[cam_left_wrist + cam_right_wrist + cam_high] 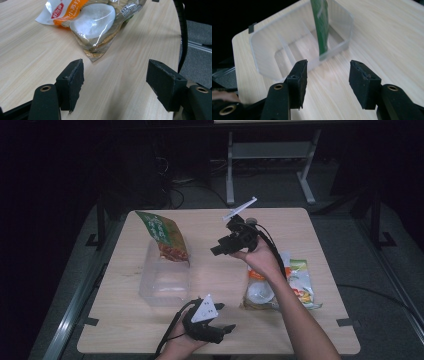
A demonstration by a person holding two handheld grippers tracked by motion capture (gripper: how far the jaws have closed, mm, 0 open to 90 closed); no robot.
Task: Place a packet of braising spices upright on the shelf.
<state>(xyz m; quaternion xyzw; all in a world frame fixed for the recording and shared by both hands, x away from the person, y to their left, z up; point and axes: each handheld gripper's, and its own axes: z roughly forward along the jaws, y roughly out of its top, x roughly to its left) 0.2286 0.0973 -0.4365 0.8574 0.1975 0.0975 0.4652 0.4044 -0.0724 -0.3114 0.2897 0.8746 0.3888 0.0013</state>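
Note:
A clear plastic bin (165, 282) with dividers sits left of the table's middle. A green and red snack bag (165, 236) stands upright in its far compartment. My right gripper (217, 246) hovers above the table just right of the bin, jaws open and empty, pointing toward it. In the right gripper view the bin (267, 47) and the green bag (322, 25) lie just beyond the gripper (328, 72). My left gripper (226, 317) rests near the front edge, open and empty. In the left gripper view it (116, 72) faces a clear biscuit packet (97, 22) lying flat.
Two snack packets lie at the right of the table: the orange and white biscuit packet (259, 292) and a green and white one (306, 287) under the right forearm. Bare wooden tabletop (215, 280) separates the bin from the packets. Dark floor and a metal stand (270, 165) lie beyond.

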